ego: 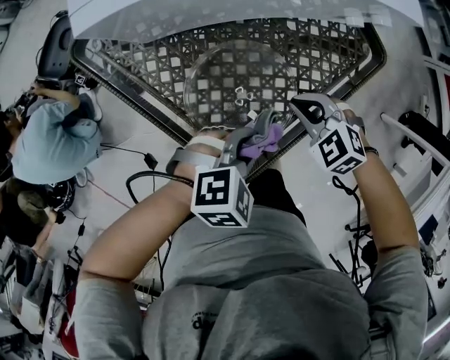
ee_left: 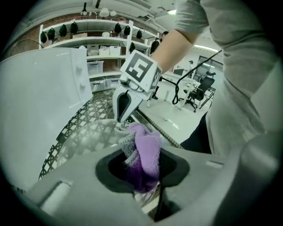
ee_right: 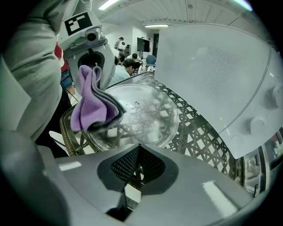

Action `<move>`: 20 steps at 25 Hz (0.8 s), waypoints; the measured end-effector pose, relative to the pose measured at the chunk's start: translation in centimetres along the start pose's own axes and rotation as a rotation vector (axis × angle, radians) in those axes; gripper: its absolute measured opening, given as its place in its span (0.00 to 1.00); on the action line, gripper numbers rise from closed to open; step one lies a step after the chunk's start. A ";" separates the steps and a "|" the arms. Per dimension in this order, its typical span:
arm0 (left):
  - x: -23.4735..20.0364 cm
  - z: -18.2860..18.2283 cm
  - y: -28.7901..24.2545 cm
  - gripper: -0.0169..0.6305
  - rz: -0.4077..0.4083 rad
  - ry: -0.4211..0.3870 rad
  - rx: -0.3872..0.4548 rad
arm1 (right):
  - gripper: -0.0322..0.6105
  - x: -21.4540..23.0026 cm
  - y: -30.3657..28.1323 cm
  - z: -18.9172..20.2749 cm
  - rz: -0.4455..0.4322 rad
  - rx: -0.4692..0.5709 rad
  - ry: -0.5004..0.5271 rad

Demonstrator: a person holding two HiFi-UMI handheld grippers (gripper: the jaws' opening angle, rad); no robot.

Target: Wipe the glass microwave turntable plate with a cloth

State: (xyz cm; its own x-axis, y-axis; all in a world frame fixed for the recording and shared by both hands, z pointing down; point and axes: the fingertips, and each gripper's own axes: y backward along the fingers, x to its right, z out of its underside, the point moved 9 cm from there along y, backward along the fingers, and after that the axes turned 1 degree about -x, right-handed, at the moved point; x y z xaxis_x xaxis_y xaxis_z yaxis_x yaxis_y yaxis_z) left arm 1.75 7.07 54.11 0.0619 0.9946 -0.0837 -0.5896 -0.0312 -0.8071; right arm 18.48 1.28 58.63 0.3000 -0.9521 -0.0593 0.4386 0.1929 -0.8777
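Observation:
The clear glass turntable plate (ego: 235, 84) lies flat on a woven wicker table (ego: 337, 49). My left gripper (ego: 261, 138) is shut on a bunched purple cloth (ego: 261, 143), held just above the plate's near rim. In the left gripper view the cloth (ee_left: 146, 152) fills the jaws. My right gripper (ego: 301, 107) is shut, with its tips down at the plate's right near rim; I cannot tell whether they pinch it. The right gripper view shows the plate (ee_right: 146, 117), the cloth (ee_right: 90, 108) and the left gripper (ee_right: 90, 55) over its left edge.
A white microwave (ego: 211, 13) stands at the table's far side, close behind the plate; its body (ee_right: 212, 75) looms at the right. The table's dark rim (ego: 140, 105) runs diagonally near me. A seated person (ego: 49, 140) and floor cables (ego: 140, 176) are to the left.

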 end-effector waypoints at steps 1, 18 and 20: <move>0.3 -0.8 -0.7 0.18 0.007 -0.009 0.013 | 0.06 0.0 0.0 0.0 -0.001 0.003 0.001; 1.8 -0.1 -4.6 0.19 -0.013 -0.024 -0.005 | 0.06 -0.3 0.0 0.1 0.022 0.009 0.009; 1.8 1.2 -3.6 0.19 -0.010 -0.023 -0.020 | 0.06 -0.4 -0.1 0.2 0.018 0.008 0.006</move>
State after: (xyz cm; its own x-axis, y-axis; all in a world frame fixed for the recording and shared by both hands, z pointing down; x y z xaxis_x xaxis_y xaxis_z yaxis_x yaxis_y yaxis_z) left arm 3.01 9.08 57.54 0.0491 0.9969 -0.0620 -0.5726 -0.0228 -0.8195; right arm 18.45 1.64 58.85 0.3031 -0.9498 -0.0780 0.4402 0.2121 -0.8725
